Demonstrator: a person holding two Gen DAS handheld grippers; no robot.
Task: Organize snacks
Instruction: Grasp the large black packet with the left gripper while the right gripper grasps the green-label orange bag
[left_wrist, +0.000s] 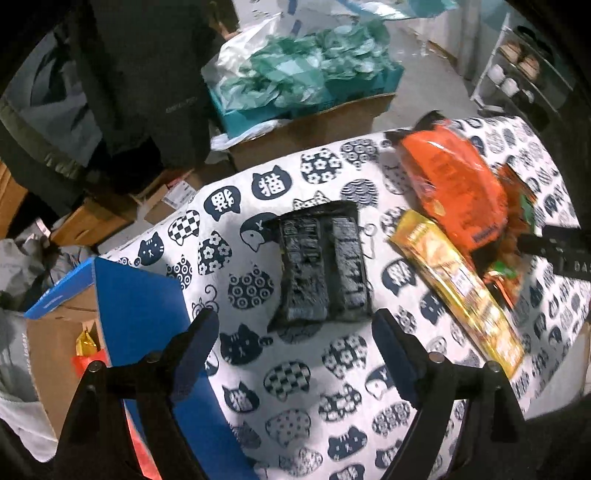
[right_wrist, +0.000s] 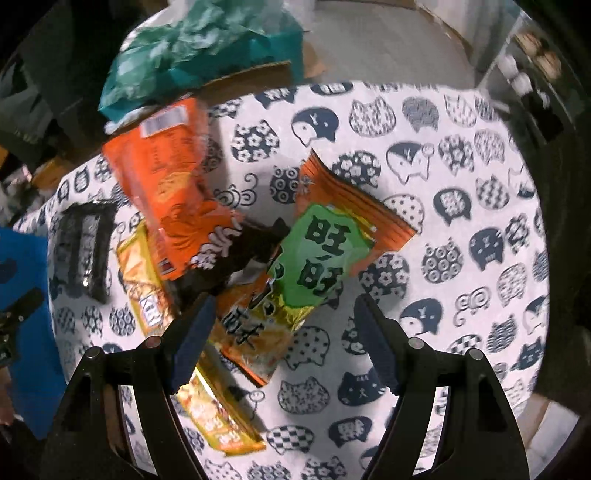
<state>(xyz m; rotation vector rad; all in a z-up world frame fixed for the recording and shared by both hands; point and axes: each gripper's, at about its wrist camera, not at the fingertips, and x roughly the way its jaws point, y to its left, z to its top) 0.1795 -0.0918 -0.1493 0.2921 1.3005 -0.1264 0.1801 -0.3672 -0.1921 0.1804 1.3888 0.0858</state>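
Observation:
A dark seaweed pack (left_wrist: 320, 264) lies flat on the cat-print tablecloth (left_wrist: 295, 369); my left gripper (left_wrist: 295, 350) is open just short of its near end, holding nothing. An orange snack bag (left_wrist: 454, 188), a yellow snack box (left_wrist: 461, 288) and an orange-and-green bag (left_wrist: 517, 229) lie to the right. In the right wrist view my right gripper (right_wrist: 284, 339) is open over the green-and-orange bag (right_wrist: 317, 251). The orange bag (right_wrist: 170, 177) leans on the yellow box (right_wrist: 155, 295); the seaweed pack (right_wrist: 83, 247) lies far left.
A blue-lidded cardboard box (left_wrist: 122, 306) with snacks inside stands off the table's left edge, also seen in the right wrist view (right_wrist: 26, 314). Behind the table are cardboard boxes (left_wrist: 306, 133), teal bags (left_wrist: 303, 70), a dark jacket (left_wrist: 147, 85) and a white shelf rack (left_wrist: 517, 77).

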